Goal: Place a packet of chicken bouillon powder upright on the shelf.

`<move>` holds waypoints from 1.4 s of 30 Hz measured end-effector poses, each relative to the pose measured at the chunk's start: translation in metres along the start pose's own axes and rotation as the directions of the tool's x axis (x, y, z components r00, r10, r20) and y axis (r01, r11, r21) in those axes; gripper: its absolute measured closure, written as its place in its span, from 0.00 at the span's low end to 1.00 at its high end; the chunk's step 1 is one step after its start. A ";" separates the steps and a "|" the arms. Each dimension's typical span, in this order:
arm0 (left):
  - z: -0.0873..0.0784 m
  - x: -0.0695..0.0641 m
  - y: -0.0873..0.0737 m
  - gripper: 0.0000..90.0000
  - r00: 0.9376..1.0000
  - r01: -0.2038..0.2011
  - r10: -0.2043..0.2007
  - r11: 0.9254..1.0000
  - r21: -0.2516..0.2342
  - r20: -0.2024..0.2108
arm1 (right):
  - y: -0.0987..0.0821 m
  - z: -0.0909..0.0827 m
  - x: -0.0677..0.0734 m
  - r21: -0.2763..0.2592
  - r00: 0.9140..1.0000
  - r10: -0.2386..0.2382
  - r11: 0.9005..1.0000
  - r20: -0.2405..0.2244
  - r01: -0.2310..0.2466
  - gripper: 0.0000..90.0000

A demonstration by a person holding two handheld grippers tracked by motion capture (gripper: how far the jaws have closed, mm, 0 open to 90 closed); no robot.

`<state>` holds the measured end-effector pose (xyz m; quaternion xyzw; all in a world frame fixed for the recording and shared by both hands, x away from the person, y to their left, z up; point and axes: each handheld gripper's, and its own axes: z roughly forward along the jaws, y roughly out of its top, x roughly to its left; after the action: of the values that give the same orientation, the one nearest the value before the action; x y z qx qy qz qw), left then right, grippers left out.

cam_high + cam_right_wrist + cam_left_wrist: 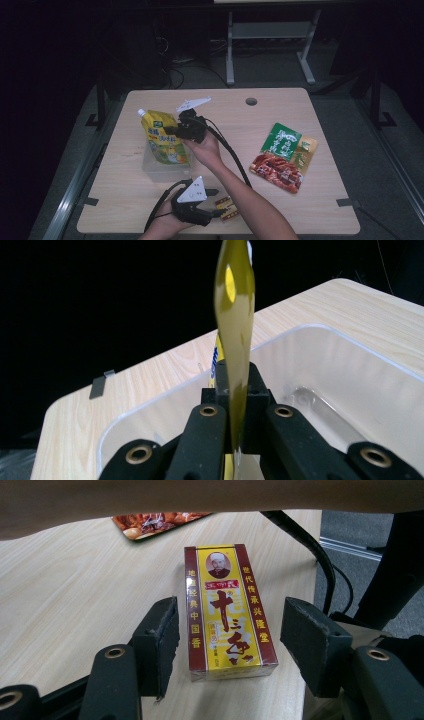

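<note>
Over the clear plastic tub (159, 167) my right gripper (172, 132) is clamped on the edge of the yellow spouted pouch (162, 141), holding it upright above the tub's floor. Near the table's front edge, my left gripper (217, 204) stands apart, jaws flanking the yellow-and-maroon box (227, 615) without touching.

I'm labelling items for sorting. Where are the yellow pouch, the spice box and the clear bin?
yellow pouch (164, 142), high view, on its printed front.
spice box (227, 617), left gripper view, on its yellow top face.
clear bin (350, 370), right gripper view, on its far inner wall.
</note>
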<state>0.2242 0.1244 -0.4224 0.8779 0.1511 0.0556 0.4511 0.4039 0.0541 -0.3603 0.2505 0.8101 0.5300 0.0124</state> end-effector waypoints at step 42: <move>0.013 0.000 0.004 0.28 0.997 0.041 -0.036 0.997 0.068 -0.068 | -0.012 -0.062 -0.010 0.138 1.000 -0.004 0.990 -0.026 0.008 0.52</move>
<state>0.2278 0.1120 -0.4265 0.8876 0.1848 0.0708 0.4159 0.3899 -0.0070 -0.3460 0.2417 0.8455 0.4759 -0.0136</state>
